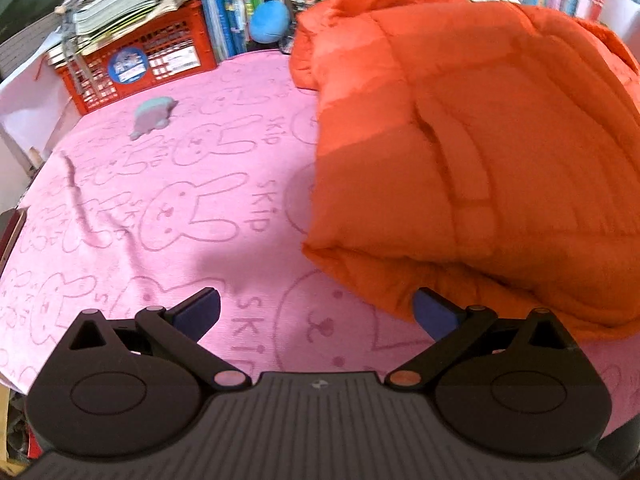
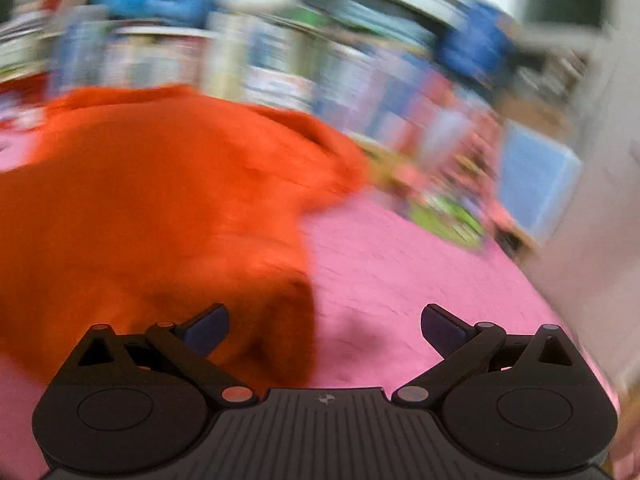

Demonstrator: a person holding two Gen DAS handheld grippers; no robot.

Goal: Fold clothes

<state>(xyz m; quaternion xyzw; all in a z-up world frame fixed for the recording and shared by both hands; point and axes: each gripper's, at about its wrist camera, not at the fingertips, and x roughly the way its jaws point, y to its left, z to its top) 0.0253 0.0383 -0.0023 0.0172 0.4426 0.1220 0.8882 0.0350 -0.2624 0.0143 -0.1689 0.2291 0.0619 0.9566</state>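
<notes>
Orange padded jacket (image 1: 472, 152), folded, on pink rabbit-print blanket (image 1: 180, 208). Left gripper (image 1: 316, 312): spread wide, empty, beside the jacket's near edge. Right gripper (image 2: 325, 330): likewise wide, empty.

Bare blanket (image 1: 168, 184) left of jacket (image 1: 460, 140)

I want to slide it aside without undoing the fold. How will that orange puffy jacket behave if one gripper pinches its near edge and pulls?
The orange jacket is quilted and puffy, so probably light for its bulk. It looks soft and floppy: pulled by one edge, the layers would likely peel open rather than slide together. Its shell seems smooth, so it may slip over the pink blanket.
</notes>
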